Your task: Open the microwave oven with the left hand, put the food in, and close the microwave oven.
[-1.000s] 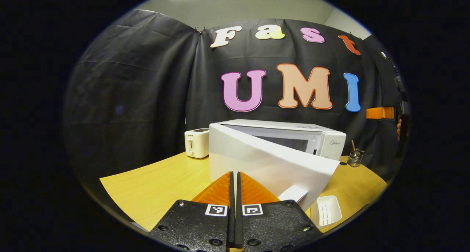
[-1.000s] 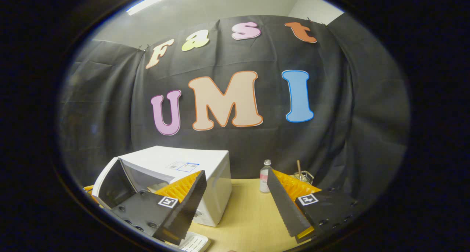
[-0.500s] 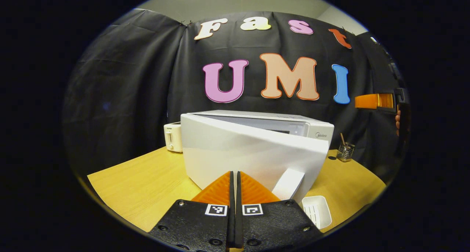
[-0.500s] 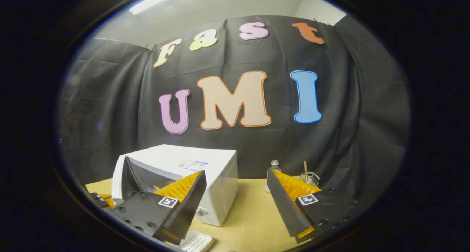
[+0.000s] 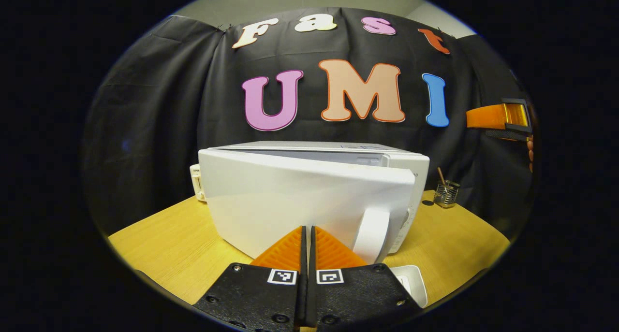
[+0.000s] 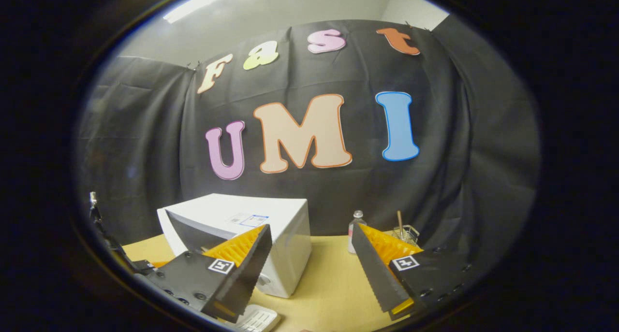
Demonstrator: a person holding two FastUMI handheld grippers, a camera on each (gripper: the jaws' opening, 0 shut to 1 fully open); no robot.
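- one microwave [image 5: 309, 196] sitting mid-counter [image 5: 169, 240], door [image 5: 300, 201] almost shut but not quite, there's a thin gap along the top edge. Door handle [image 5: 371, 235] is at its right end, near side
- can't see inside it from either view, so no idea what's in there
- left gripper [image 5: 305, 235]: fingers pressed together with nothing between them, tips right up against the lower front of the door
- right gripper [image 6: 309, 262]: fingers spread wide, nothing between them, hanging above the counter to the right of the microwave. From the left gripper view you catch it way off at the right edge [image 5: 500, 119]
- one toaster [image 5: 197, 182] peeking out behind the microwave's left side
- one white tray [image 5: 411, 283] on the near counter just right of the left gripper; can't tell if it holds anything
- one small wire basket [image 5: 446, 194] at the far right with a stick poking out of it
- one little bottle [image 6: 356, 230] next to that basket, upright
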